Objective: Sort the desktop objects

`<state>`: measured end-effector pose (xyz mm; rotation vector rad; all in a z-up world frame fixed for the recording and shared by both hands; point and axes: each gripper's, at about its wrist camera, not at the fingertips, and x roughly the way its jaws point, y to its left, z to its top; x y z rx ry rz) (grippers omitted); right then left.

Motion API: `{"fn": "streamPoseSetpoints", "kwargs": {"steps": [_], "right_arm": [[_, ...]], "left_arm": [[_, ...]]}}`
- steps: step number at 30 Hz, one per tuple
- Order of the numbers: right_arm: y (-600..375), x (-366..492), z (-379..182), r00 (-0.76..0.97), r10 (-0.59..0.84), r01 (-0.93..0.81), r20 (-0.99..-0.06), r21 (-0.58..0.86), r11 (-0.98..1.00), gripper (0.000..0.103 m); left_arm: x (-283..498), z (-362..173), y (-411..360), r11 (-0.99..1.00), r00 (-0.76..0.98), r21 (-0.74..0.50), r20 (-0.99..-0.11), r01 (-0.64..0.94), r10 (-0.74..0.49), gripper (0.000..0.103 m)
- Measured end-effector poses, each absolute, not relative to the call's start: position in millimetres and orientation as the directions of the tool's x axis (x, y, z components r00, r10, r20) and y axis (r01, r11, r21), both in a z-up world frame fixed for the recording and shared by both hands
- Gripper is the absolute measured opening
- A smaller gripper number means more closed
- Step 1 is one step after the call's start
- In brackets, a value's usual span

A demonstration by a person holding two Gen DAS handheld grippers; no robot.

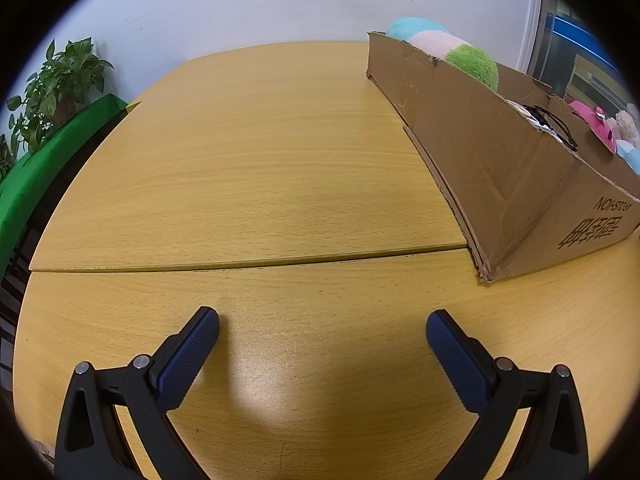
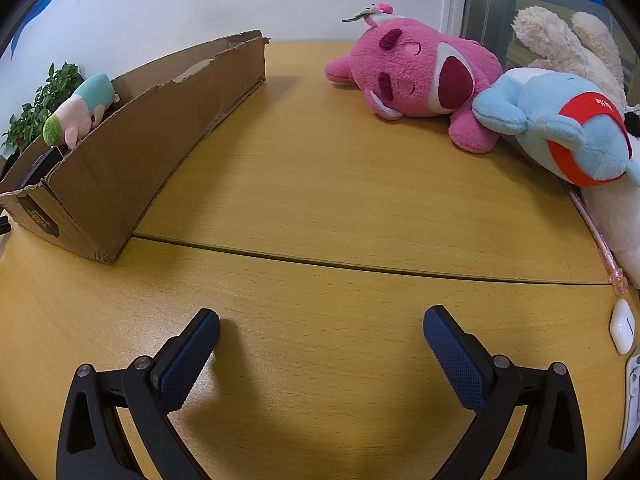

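Note:
A long cardboard box (image 1: 480, 152) lies on the wooden table (image 1: 248, 152), right of my left gripper (image 1: 322, 322), which is open over bare wood. Inside it rest a pastel plush with a green end (image 1: 472, 64) and black-framed glasses (image 1: 548, 120). In the right wrist view the same box (image 2: 132, 148) sits at the left with that plush (image 2: 80, 108) in it. My right gripper (image 2: 321, 320) is open above bare table (image 2: 320, 200). A pink plush bear (image 2: 420, 76), a blue plush with a red band (image 2: 560, 128) and a cream plush (image 2: 560, 40) lie far right.
A potted plant (image 1: 60, 88) and a green surface (image 1: 44, 168) stand beyond the table's left edge. A pink pen (image 2: 596, 236), a white earbud case (image 2: 622, 326) and a white object (image 2: 632, 396) lie at the right edge. A seam (image 2: 360, 266) crosses the tabletop.

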<state>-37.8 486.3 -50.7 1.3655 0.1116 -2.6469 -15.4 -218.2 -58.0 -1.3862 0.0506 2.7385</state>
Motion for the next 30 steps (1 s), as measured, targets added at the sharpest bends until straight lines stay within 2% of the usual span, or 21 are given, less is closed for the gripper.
{"fn": "streamPoseSetpoints", "kwargs": {"steps": [30], "right_arm": [[490.4,-39.8,-50.6,-0.569,-0.115,0.187,-0.814,0.008,-0.982,0.103]], "left_arm": [[-13.8,-56.0,-215.2,-0.997,-0.591,0.001,-0.806,-0.077,0.045,0.103]]}}
